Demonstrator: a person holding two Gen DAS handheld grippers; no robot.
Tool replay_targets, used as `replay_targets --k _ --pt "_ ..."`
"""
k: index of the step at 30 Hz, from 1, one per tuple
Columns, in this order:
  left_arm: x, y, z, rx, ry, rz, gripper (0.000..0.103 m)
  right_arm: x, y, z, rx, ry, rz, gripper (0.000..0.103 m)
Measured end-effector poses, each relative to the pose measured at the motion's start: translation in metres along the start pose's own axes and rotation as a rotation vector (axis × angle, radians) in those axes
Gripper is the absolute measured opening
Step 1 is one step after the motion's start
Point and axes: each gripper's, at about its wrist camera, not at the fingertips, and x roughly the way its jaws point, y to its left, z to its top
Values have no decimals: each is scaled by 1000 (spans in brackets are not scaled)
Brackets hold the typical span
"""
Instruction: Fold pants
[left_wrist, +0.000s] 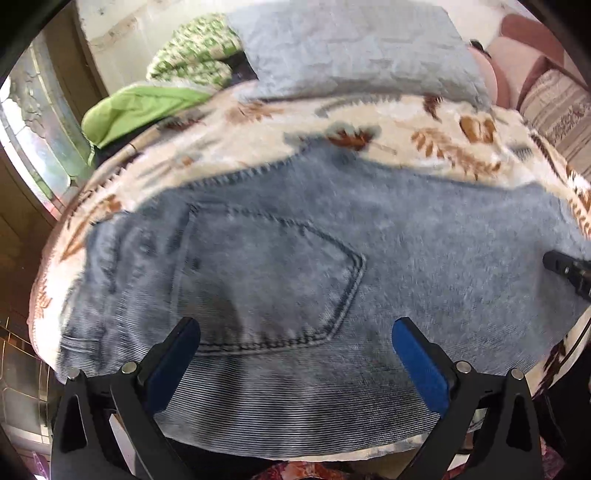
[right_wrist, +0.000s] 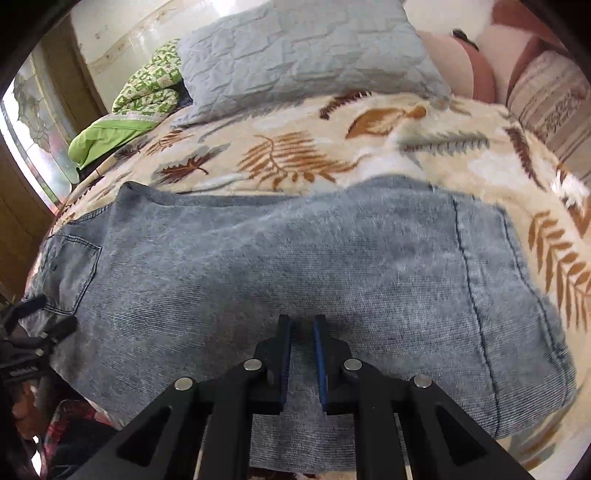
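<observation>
Left tongs (left_wrist: 295, 354) gape above jeans (left_wrist: 280, 258); right tongs (right_wrist: 302, 354) nearly closed.

Pants (right_wrist: 295, 258) faded matt denim; blanket (right_wrist: 295, 147) fuzzy fleece.

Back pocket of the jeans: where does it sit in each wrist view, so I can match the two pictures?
Left wrist view: the back pocket fills the center, just ahead of the open left claw.
Right wrist view: the back pocket is small at the far left edge, beside the left claw seen from outside.
Shared landmark: the gray quilted pillow at the top of both.
</observation>
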Motion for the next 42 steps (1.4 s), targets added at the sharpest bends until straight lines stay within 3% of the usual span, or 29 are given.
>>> replay_targets --k 5,10,19,27,42 --pt "-24 7 12 -10 -74 24 103 -15 5 2 -23 -83 23 14" --pt "-37 8 19 -17 -97 6 103 -22 6 5 -15 -121 56 14" --pt "-50 -10 21 6 -105 -12 103 -27 10 5 -31 -128 83 14" --pt "-47 -32 19 80 -102 48 103 -30 1 7 -3 -137 88 14" --pt "-31 13 8 -17 -78 98 103 -18 8 6 -29 -98 64 14"
